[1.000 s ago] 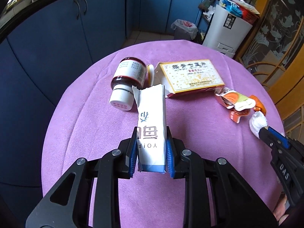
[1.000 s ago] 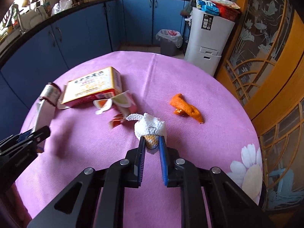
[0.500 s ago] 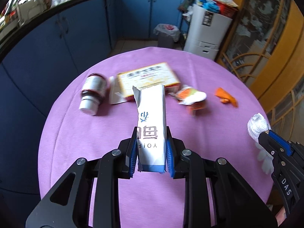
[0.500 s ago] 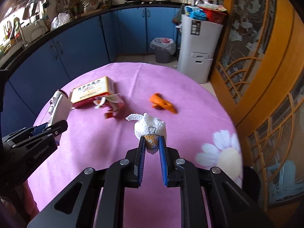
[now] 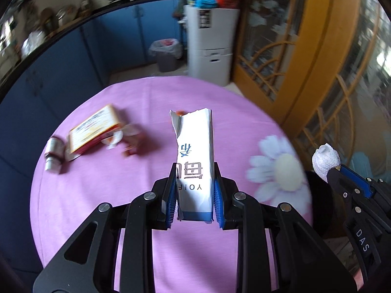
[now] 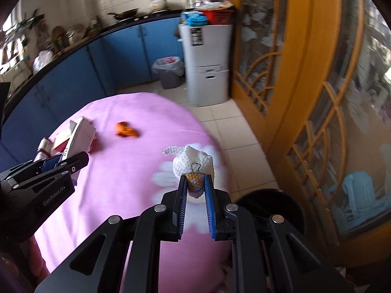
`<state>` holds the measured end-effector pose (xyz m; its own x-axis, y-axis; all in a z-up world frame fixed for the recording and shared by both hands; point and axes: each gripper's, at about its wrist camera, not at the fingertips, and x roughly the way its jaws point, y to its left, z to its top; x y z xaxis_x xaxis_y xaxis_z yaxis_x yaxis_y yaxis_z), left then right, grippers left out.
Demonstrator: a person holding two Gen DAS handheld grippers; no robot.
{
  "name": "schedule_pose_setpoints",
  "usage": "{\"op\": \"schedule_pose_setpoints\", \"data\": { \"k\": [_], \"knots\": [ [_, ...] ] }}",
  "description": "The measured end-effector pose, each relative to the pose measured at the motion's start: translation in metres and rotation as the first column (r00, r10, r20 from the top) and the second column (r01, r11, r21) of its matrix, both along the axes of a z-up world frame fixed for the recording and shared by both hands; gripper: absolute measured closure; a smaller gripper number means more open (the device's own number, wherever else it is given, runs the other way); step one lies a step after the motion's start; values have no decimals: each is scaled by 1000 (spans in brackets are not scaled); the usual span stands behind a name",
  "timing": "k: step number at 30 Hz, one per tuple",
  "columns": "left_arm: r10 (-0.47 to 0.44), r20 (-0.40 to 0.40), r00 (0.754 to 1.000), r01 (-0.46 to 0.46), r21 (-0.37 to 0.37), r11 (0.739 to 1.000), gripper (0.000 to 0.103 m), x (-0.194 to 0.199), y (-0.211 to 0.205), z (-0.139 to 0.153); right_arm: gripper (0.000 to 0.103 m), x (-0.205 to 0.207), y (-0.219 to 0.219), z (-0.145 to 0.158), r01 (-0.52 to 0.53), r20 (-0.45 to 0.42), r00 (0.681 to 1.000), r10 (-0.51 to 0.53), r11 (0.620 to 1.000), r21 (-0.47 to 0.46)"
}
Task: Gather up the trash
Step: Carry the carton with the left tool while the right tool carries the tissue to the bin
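My left gripper (image 5: 194,190) is shut on a torn white carton (image 5: 194,156) with blue print, held upright above the purple table. It also shows in the right wrist view (image 6: 80,134). My right gripper (image 6: 195,190) is shut on a crumpled white tissue wad (image 6: 191,164), held over the table's right edge; the wad also shows in the left wrist view (image 5: 326,161). A black round bin (image 6: 271,206) sits on the floor just below and right of the right gripper.
On the purple tablecloth (image 5: 122,195) lie a yellow medicine box (image 5: 94,128), a brown pill bottle (image 5: 52,153), a torn red-and-white wrapper (image 5: 127,141) and an orange peel (image 6: 125,130). A grey lined bin (image 6: 168,73) and a white cabinet (image 6: 206,63) stand beyond.
Both grippers, each still holding its item, have lifted and swung to the right, away from the table's left side toward the right edge; the black bin has come into view.
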<state>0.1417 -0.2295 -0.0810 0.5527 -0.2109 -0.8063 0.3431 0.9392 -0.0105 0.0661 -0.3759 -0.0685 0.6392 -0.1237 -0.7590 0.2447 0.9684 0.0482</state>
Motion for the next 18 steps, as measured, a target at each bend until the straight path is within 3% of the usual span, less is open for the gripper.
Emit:
{"op": "schedule_pose_setpoints", "data": {
  "k": [9,18],
  "knots": [
    [-155,25,988,154,33,987,76,-22,-96,4,88,-33,-71,-8,135,2,991,-135,991,18],
    [-236,29,971,234,65,970,76,-36,-147,-3,88,-50,-115,-25,194,-18,981,-194,978,75]
  ]
}}
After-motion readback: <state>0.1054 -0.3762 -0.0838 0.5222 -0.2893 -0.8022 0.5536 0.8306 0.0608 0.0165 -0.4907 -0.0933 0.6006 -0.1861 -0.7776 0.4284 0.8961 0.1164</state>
